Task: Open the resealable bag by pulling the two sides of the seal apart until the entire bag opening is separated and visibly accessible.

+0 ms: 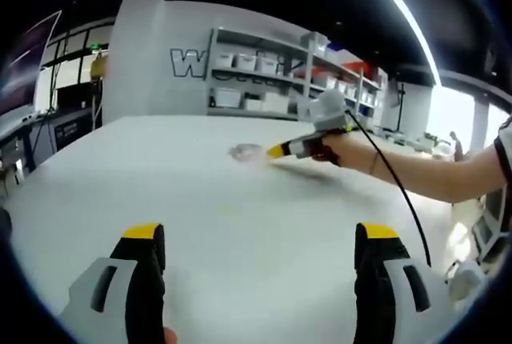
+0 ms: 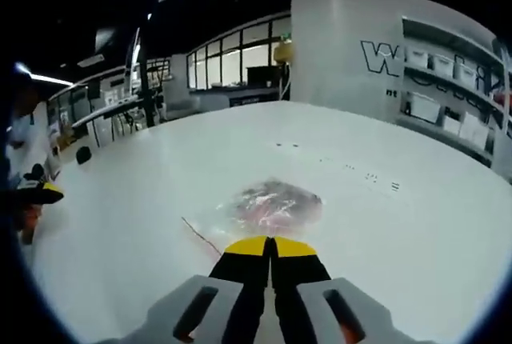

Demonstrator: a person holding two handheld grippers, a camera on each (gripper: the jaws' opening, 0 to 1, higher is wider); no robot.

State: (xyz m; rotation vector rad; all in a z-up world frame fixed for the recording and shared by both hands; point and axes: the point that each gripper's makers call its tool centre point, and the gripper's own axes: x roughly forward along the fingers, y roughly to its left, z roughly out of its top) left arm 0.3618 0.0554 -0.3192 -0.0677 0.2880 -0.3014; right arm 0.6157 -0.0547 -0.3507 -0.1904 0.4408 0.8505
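A clear resealable bag (image 2: 272, 204) with pinkish contents lies flat on the white table (image 2: 384, 224). A thin red seal line (image 2: 200, 236) runs along its near left edge up to my right gripper (image 2: 270, 246). That gripper's jaws are pressed together at the bag's near edge. In the left gripper view the bag (image 1: 245, 152) is a small pale patch far ahead, with the right gripper (image 1: 278, 151) touching its right side, held by a person's hand (image 1: 336, 148). My left gripper (image 1: 260, 236) hovers low over the table, jaws wide apart with nothing between them. Its yellow tip (image 2: 38, 192) shows at the far left.
A black cable (image 1: 396, 192) trails from the right gripper across the table toward the near right. Shelves with white bins (image 1: 264, 80) stand against the wall beyond the table's far edge. Desks and windows (image 2: 120, 108) lie past the other side.
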